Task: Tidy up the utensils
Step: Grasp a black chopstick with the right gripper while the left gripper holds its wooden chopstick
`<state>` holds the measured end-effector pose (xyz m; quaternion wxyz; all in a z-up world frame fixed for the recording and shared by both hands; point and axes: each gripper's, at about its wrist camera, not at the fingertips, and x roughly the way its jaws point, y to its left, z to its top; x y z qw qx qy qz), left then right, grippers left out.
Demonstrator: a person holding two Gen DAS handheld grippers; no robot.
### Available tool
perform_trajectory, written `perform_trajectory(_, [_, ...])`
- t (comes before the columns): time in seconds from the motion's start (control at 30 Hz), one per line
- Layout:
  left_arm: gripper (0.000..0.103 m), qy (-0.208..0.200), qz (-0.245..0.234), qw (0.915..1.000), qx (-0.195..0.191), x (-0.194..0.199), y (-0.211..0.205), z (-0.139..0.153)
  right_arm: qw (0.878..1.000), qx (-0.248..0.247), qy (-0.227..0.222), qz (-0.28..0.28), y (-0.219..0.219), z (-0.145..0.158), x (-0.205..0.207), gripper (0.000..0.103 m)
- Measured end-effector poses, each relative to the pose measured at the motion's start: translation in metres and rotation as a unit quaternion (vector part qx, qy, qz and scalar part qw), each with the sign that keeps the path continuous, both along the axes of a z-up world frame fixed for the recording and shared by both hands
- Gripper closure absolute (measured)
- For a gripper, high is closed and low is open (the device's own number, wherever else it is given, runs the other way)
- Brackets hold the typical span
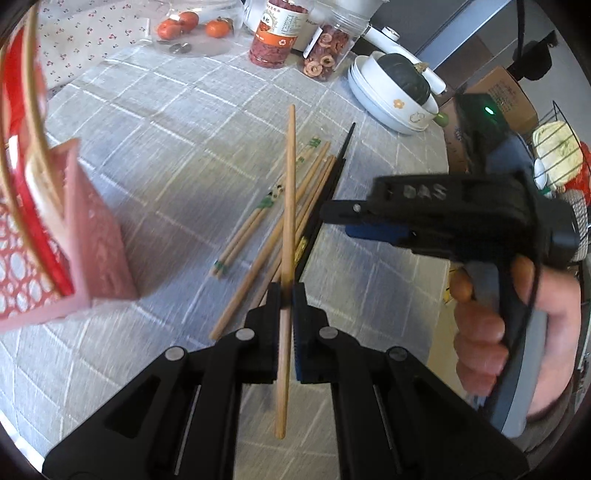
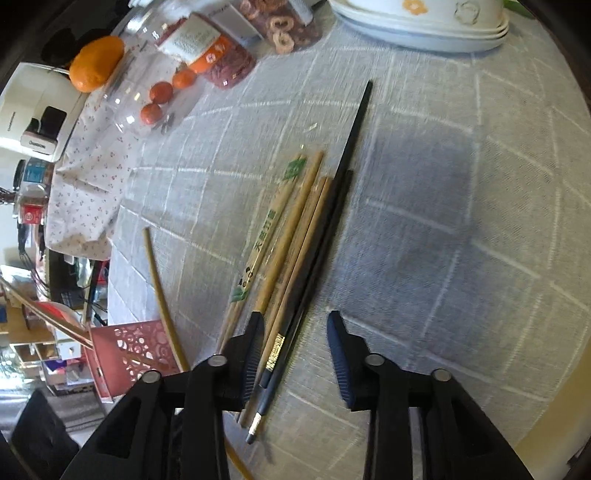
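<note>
Two wrist fisheye views, both angled steeply down at a grey grid-patterned tablecloth (image 1: 155, 155).

The left view is taken from close above the loose pile of bamboo and black chopsticks (image 1: 295, 206), with the pink perforated plastic basket (image 1: 92, 236) near at the left edge. The right view is set lower and nearer the same pile (image 2: 295, 236). Shared are the cloth, the pile, the basket (image 2: 129, 354) and the stacked white bowls (image 2: 424, 26).

A single bamboo chopstick (image 1: 287, 258) stands nearly upright in the middle of the left wrist view, lifted off the bench. Below it a loose pile of chopsticks (image 2: 295, 251) lies fanned on the grey checked cloth: several plain bamboo, one paper-wrapped pair with green print, two black. A pink perforated holder (image 1: 55, 236) sits at the left edge, blurred.
</note>
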<state>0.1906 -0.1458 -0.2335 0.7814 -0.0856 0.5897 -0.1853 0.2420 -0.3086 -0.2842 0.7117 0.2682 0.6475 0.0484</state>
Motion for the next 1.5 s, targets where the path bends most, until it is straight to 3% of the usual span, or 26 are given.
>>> perform_trajectory(0.13, [0.096,0.015,-0.007,0.9998,0.013,-0.008,0.003,-0.009,1.000,-0.013,0.012,-0.009,0.002,-0.009,0.002,0.078])
perform_trajectory(0.37, [0.096,0.025,-0.007,0.9980,0.057,-0.016,0.009,-0.026,0.999,-0.029,0.009,-0.010,0.007,-0.012,0.006,0.079])
perform_trajectory(0.5, [0.096,0.030,-0.007,0.9944,0.101,-0.018,0.010,-0.039,0.999,-0.053,0.001,0.002,0.014,-0.009,0.009,0.080])
perform_trajectory(0.63, [0.096,0.031,0.002,0.9918,0.124,-0.010,0.008,-0.042,0.996,-0.082,-0.010,0.024,0.020,-0.007,0.009,0.086])
perform_trajectory(1.0, [0.086,0.028,0.000,0.9882,0.150,0.028,-0.018,-0.052,0.996,-0.086,-0.012,0.029,0.006,-0.003,0.004,0.095])
perform_trajectory(1.1, [0.091,0.013,-0.010,0.9862,0.165,0.029,-0.027,-0.054,0.996,-0.082,-0.010,0.028,0.004,-0.004,0.003,0.095])
perform_trajectory(1.27, [0.095,0.020,-0.016,0.9865,0.162,0.022,-0.028,-0.053,0.994,-0.098,-0.002,0.052,0.014,-0.008,0.003,0.091])
perform_trajectory(1.5, [0.095,0.049,-0.015,0.9919,0.116,0.021,-0.017,-0.057,0.995,-0.091,-0.007,0.045,0.006,-0.002,0.002,0.097])
